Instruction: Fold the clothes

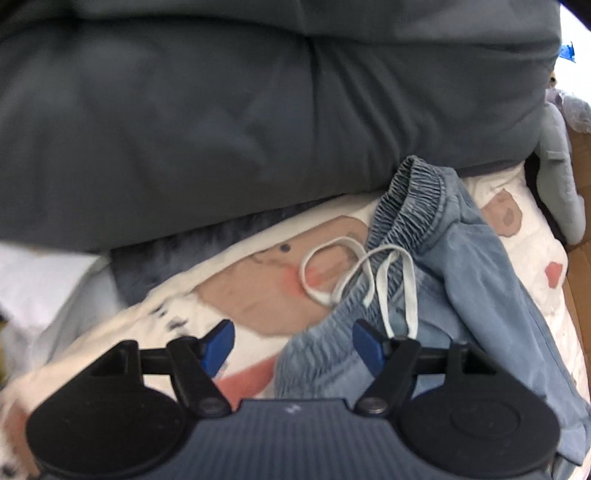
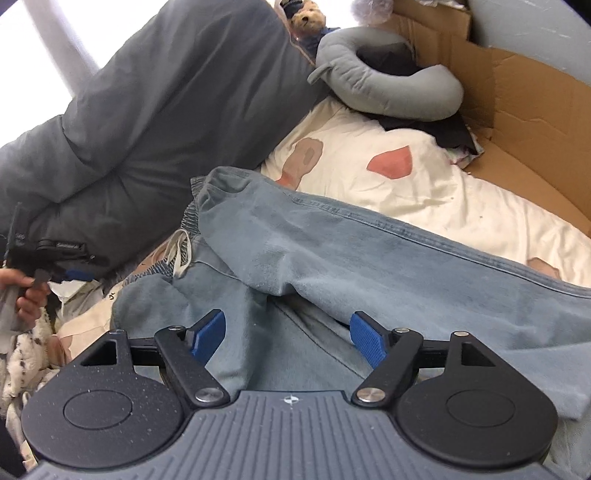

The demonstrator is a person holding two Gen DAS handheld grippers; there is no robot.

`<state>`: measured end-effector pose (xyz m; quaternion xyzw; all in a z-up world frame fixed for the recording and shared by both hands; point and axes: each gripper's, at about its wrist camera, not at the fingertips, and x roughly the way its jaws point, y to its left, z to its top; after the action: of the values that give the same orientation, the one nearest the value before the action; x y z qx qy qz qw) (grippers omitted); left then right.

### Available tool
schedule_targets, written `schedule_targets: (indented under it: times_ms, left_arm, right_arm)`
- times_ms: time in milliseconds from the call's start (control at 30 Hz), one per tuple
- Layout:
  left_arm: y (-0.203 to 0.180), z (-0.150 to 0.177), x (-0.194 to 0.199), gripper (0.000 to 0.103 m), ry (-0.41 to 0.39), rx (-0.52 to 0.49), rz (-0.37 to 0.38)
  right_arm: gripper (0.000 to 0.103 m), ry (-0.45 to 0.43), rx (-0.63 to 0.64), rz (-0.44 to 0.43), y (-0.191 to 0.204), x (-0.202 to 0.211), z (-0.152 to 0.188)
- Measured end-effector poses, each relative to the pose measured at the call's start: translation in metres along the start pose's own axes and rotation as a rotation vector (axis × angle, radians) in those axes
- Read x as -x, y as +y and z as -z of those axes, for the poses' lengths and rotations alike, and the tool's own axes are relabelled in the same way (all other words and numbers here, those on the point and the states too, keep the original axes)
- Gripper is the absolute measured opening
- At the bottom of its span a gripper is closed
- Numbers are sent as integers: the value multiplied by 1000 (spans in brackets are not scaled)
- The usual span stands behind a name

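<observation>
Denim trousers (image 2: 369, 258), pale blue with an elastic waistband (image 1: 410, 199) and a white drawstring (image 1: 354, 273), lie rumpled on a cream bedsheet (image 2: 424, 184) printed with pink and tan shapes. In the right wrist view one trouser leg runs off the right edge of the picture, its stitched seam facing the open sheet. A large dark grey duvet (image 1: 221, 110) is heaped against the far side of the bed, touching the waistband end of the trousers and closing off that side. A grey curved pillow (image 2: 388, 85) lies at the far corner, with a teddy bear (image 2: 306, 18) behind it. A brown cardboard wall (image 2: 517, 110) borders the right side of the sheet. The barest stretch of sheet lies between the trouser leg and the cardboard.

The left gripper (image 1: 291, 347) hovers over the sheet just beside the waistband, its blue fingertips spread wide and gripping nothing; the drawstring ends hang close to its right fingertip, though contact cannot be judged. In the right wrist view, a hand (image 2: 26, 295) at the left edge holds this tool. The right gripper (image 2: 288, 338) sits low over the middle of the trousers, fingers likewise wide apart, with denim folds between and beneath them but not pinched.
</observation>
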<state>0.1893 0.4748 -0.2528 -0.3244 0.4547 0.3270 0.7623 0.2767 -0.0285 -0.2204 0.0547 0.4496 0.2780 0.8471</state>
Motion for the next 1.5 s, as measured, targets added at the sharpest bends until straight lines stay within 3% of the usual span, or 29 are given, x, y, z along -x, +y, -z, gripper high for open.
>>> schedule_targets:
  times_ms: [267, 433, 600, 667, 733, 767, 800, 833, 1033, 1267, 1500]
  left_arm:
    - [-13, -15, -65, 72, -50, -87, 31]
    - [-13, -16, -87, 71, -10, -111, 38]
    - [-8, -16, -97, 57, 12, -93, 49]
    - [-9, -14, -99, 56, 9, -108, 46]
    - [-11, -12, -99, 48, 4, -115, 52]
    - [-11, -10, -99, 37, 1, -116, 59]
    - [-11, -10, -99, 10, -2, -116, 63]
    - [-9, -11, -98, 4, -6, -104, 72]
    - [0, -21, -66, 3, -71, -67, 155]
    - [-15, -43, -9, 3, -163, -115, 248]
    - [-51, -48, 20, 3, -155, -164, 342]
  right_arm:
    - [80, 67, 74, 32, -2, -36, -8]
    - [80, 85, 66, 38, -9, -51, -11]
    - [80, 69, 22, 33, -11, -60, -13]
    - [80, 78, 23, 33, -9, -63, -11]
    - [80, 86, 26, 35, -7, -65, -10]
    - [80, 89, 28, 33, -6, -65, -9]
    - [80, 92, 31, 31, -5, -66, -9]
    - [80, 95, 36, 31, -4, -66, -8]
    - [80, 105, 48, 33, 0, -67, -10]
    - [80, 110, 49, 33, 3, -70, -8]
    - [80, 123, 67, 34, 7, -71, -8]
